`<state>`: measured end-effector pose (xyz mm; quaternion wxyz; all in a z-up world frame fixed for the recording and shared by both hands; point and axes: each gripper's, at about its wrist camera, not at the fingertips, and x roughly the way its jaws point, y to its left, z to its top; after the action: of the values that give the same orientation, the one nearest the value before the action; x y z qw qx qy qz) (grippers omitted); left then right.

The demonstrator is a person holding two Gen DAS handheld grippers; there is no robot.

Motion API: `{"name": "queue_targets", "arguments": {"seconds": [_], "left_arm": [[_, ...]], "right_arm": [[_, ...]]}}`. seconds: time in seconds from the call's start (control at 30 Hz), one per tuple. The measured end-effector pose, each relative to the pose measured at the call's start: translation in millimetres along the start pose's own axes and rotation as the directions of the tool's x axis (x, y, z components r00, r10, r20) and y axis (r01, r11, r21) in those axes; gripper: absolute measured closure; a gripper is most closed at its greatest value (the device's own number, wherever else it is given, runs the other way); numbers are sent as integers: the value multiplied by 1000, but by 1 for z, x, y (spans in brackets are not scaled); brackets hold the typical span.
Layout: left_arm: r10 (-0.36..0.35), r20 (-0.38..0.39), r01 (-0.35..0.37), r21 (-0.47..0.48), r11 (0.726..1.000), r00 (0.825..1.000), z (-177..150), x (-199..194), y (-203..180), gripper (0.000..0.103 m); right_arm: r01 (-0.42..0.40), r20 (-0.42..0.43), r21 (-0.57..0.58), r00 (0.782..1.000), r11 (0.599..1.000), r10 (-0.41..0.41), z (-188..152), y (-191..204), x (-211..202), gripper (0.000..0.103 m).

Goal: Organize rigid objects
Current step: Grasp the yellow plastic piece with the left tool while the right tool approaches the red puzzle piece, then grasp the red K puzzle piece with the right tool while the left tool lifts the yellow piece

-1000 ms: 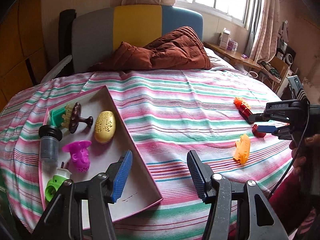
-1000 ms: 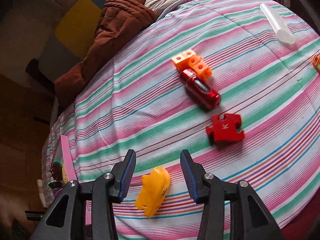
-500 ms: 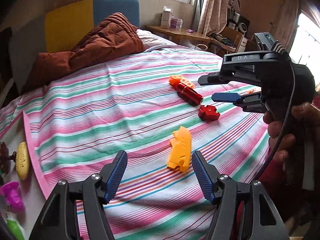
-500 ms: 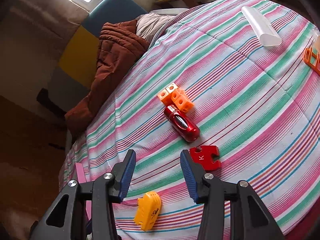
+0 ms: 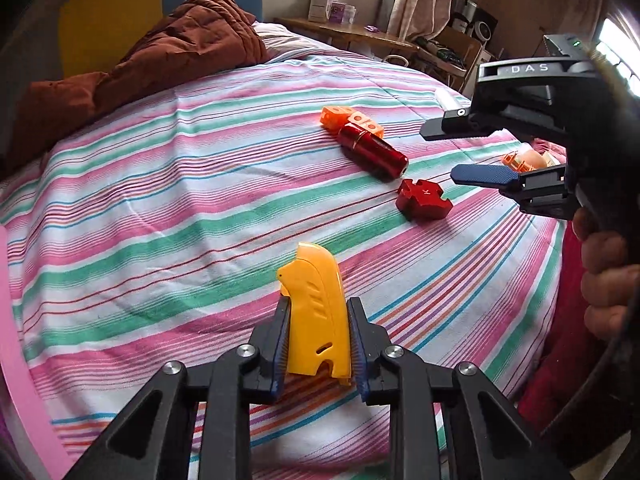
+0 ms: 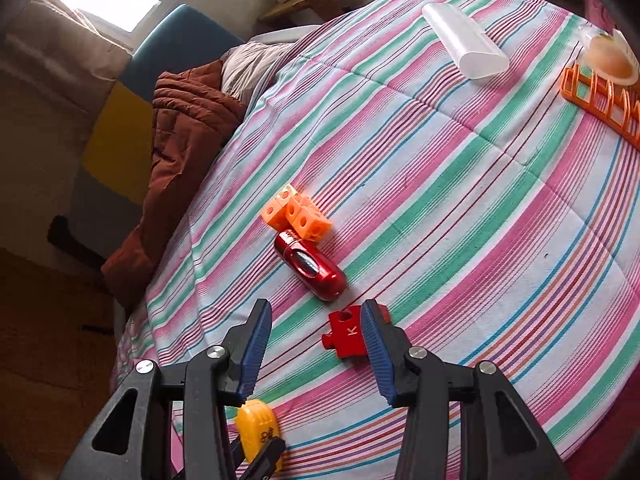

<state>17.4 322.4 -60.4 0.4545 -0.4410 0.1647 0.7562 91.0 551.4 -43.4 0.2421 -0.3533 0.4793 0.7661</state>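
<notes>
Clamping my left gripper point(image 5: 318, 322) on the yellow moulded plastic piece point(image 5: 316, 312), I press both blue pads flat against its sides as it lies on the pink, green and white striped bedspread point(image 5: 160, 208). My right gripper point(image 6: 316, 332) hangs with its jaws parted and empty over the red plastic jigsaw-shaped block marked K point(image 6: 346, 334). Just beyond lies the shiny red metal capsule point(image 6: 312, 266), touching the cluster of orange plastic cubes point(image 6: 294, 212).
</notes>
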Motion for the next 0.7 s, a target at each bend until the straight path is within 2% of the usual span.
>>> {"name": "queue_targets", "arguments": {"seconds": [0.23, 0.4, 0.6, 0.7], "left_arm": [[43, 46, -40, -64, 997, 998, -28, -21, 22, 76], [30, 68, -23, -101, 995, 997, -35, -24, 31, 76], [24, 80, -14, -123, 992, 996, -37, -25, 31, 76], [25, 78, -15, -128, 992, 997, -37, -24, 30, 76]], "right_arm": [[134, -24, -48, 990, 990, -136, -2, 2, 14, 56], [223, -29, -142, 973, 964, -230, -7, 12, 24, 55], [267, -20, -231, 960, 935, -280, -12, 24, 29, 55], [276, -8, -270, 957, 922, -289, -15, 29, 30, 51]]}}
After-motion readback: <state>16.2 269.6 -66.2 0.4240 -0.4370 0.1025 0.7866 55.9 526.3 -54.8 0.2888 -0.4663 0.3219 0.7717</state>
